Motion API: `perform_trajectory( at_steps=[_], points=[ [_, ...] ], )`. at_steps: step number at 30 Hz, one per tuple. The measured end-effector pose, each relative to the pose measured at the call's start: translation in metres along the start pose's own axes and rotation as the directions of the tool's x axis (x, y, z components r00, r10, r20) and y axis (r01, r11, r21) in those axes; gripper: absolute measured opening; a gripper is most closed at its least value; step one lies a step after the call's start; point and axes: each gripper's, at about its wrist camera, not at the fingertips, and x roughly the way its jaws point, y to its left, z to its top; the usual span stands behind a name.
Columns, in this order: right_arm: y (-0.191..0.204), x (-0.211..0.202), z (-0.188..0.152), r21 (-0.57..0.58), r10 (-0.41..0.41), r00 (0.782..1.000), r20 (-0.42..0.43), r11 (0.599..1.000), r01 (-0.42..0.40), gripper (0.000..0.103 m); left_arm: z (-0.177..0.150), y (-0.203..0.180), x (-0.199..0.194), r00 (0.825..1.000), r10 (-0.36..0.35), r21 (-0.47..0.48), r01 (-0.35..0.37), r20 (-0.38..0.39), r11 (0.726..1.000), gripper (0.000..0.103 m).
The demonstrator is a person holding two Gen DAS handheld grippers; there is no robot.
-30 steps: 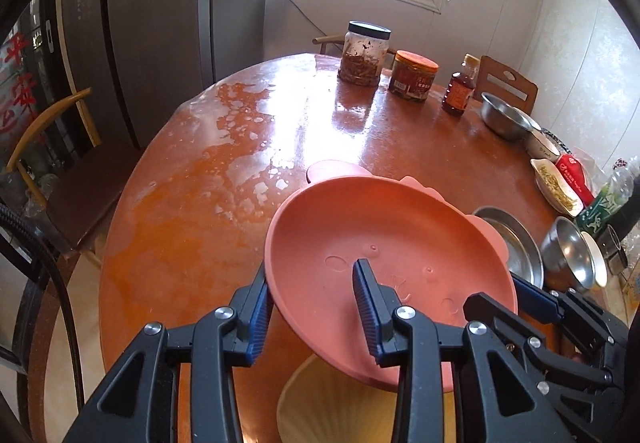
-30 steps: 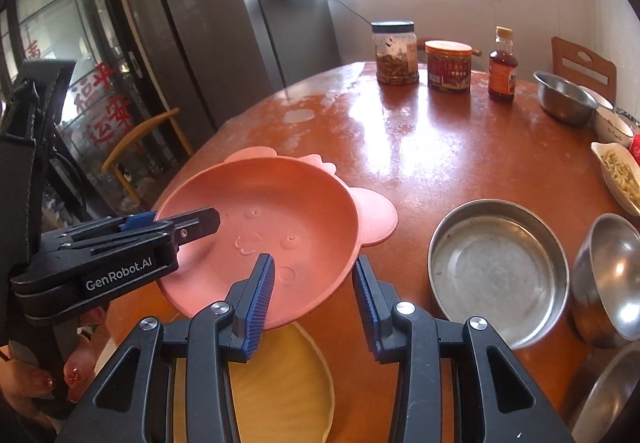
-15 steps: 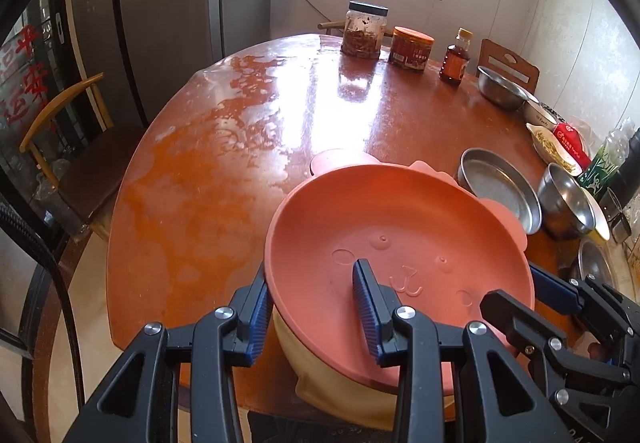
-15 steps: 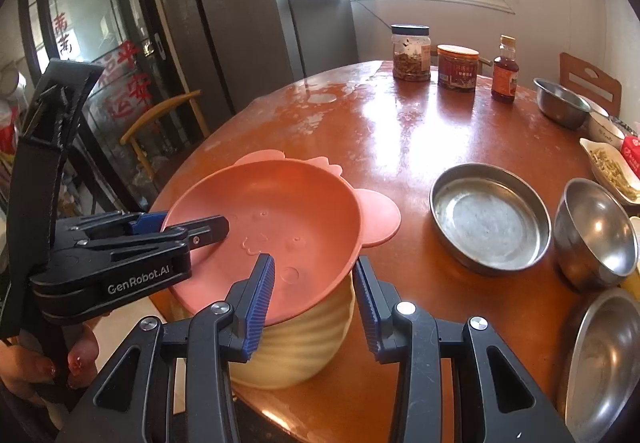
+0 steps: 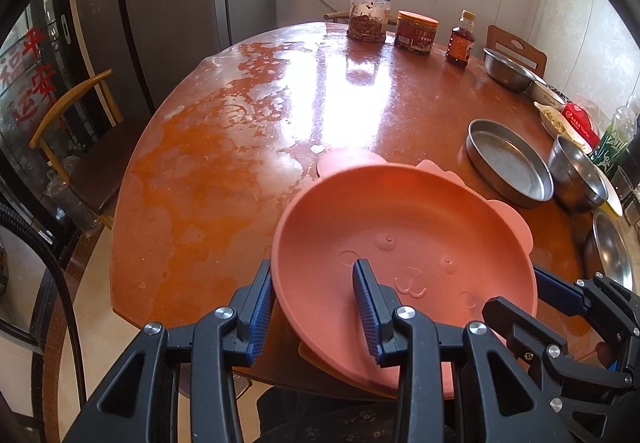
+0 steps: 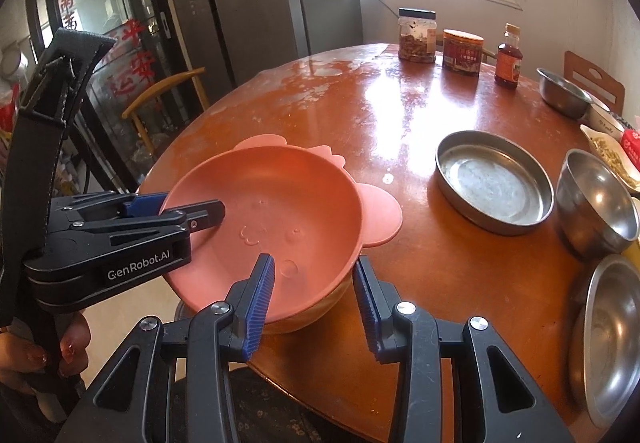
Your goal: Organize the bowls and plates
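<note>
Left wrist view, pink plate (image 5: 404,243) rim clamped in left gripper (image 5: 316,307) and right gripper (image 6: 316,291) (opposite sides), one cream bowl (image 6: 324,305) beneath, four steel dishes beside.

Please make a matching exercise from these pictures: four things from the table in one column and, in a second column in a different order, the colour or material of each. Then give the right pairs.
Things:
1. plate with ears
2. bowl under that plate
3. flat round pan
4. small bottle

Colour or material:
A. shiny metal
B. pale yellow
C. pink
D. amber brown with a red label

Pairs: 1-C, 2-B, 3-A, 4-D
</note>
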Motion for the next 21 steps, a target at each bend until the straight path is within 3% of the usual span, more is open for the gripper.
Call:
perform_trajectory(
  at_steps=[8, 21],
  points=[
    [-0.004, 0.005, -0.002, 0.009, 0.006, 1.000, -0.029, 1.000, -0.006, 0.043, -0.003, -0.001, 0.002, 1.000, 0.022, 0.018, -0.022, 0.000, 1.000, 0.039],
    [-0.010, -0.003, -0.003, 0.038, 0.009, 1.000, 0.004, 0.999, -0.010, 0.045, 0.000, 0.004, -0.012, 0.999, -0.009, -0.005, 0.010, 0.035, 1.000, 0.039]
  ],
)
